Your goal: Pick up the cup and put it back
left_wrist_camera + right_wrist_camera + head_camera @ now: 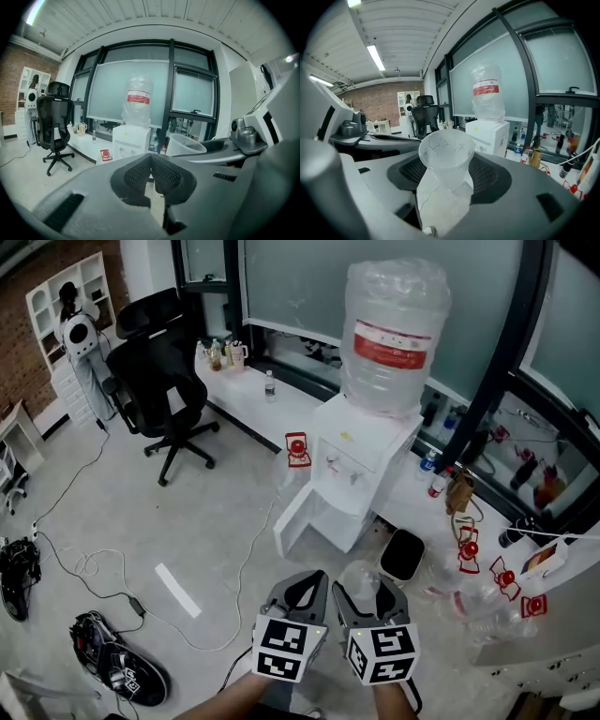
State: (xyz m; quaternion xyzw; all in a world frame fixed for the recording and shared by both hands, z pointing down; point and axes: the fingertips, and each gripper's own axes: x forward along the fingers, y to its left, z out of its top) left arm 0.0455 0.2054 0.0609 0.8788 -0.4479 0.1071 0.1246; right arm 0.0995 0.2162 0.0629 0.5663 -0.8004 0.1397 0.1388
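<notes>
Grey floor (141,521), filling most of the head view, with a loose dark cable (103,568) trailing over it. Window wall (291,282) of frosted panes in dark frames, along the far side. White water dispenser (361,474) standing on the floor by the window, carrying an upturned clear bottle (394,334) with a red label. Black office chair (159,381) on castors, well to the left of the dispenser. Low white counter (239,395) running under the window, bearing several small items, seemingly drink bottles, too small to tell apart. Pair of dark shoes (122,667) lying on the floor at lower left. Left claw (300,589) held low at the bottom centre, just beside the right one; in the left gripper view its ribbed pads (138,173) met at the tips with nothing between them. Right claw (364,596) clamped on the cup (445,154), a translucent, creased plastic one, pinched at its lower body between the pads, with its open rim pointing towards the dispenser, held in the air above the floor and short of the dispenser.
</notes>
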